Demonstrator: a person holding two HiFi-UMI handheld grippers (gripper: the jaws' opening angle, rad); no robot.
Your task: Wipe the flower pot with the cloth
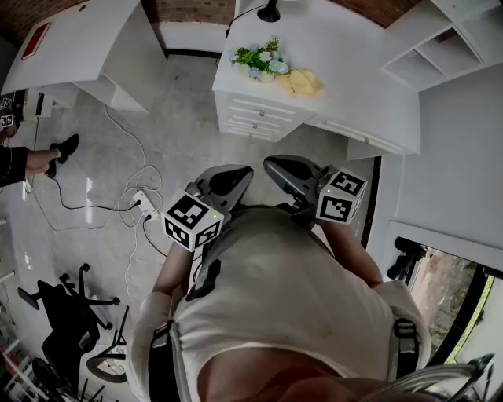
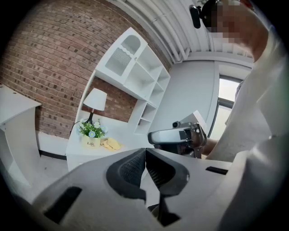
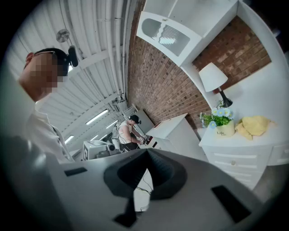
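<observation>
A small cream flower pot (image 1: 262, 64) with green leaves and blue flowers stands on the white desk (image 1: 354, 86) far ahead. A crumpled yellow cloth (image 1: 303, 82) lies right beside it. The left gripper view shows the pot (image 2: 92, 136) and cloth (image 2: 110, 144) in the distance, and so does the right gripper view, pot (image 3: 224, 127) and cloth (image 3: 254, 125). My left gripper (image 1: 240, 176) and right gripper (image 1: 274, 166) are held close to my chest, side by side, well short of the desk. Both are shut with nothing between the jaws.
A black lamp (image 1: 270, 11) stands behind the pot. The desk's drawer front (image 1: 255, 118) faces me, with white shelves (image 1: 440, 43) at right. Cables and a power strip (image 1: 145, 203) lie on the floor at left, near an office chair (image 1: 67, 314). Another person (image 3: 128, 132) works further off.
</observation>
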